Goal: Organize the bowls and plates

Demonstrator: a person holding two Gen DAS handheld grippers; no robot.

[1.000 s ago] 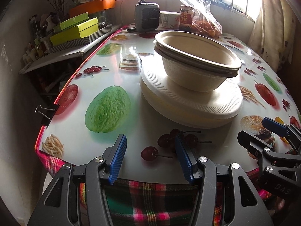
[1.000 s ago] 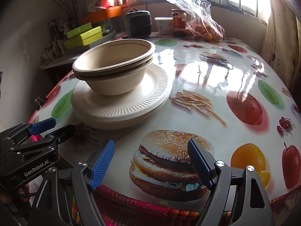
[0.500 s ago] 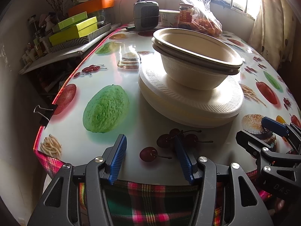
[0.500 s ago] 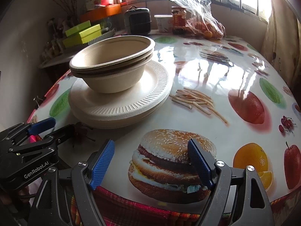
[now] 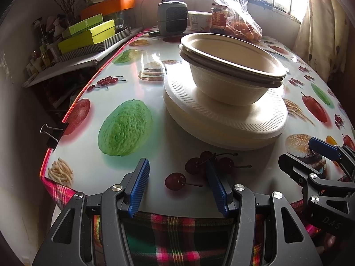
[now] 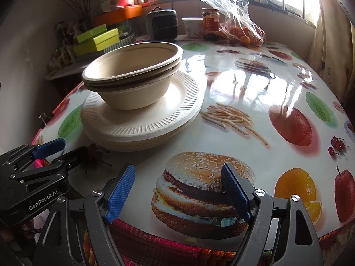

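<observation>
Two nested beige bowls (image 5: pixel 230 66) (image 6: pixel 133 75) sit on a stack of off-white ribbed plates (image 5: pixel 226 122) (image 6: pixel 142 122) in the middle of a table with a fruit-and-burger print cloth (image 5: pixel 124 88). My left gripper (image 5: pixel 177 184) hovers at the near table edge, short of the stack, jaws apart with nothing between its blue pads. My right gripper (image 6: pixel 177 190) hangs over the printed burger, right of the stack, open wider and empty. Each gripper shows in the other's view: the right gripper (image 5: pixel 310 155) at the right edge, the left gripper (image 6: pixel 57 150) at the left.
At the far end stand a small grey heater (image 5: pixel 172 17), a white tub (image 5: pixel 198 21), a jar (image 5: pixel 219 17) and a plastic bag of oranges (image 5: pixel 241 26). Green boxes (image 5: pixel 88 33) lie on a shelf to the left. A binder clip (image 5: pixel 53 133) grips the left table edge.
</observation>
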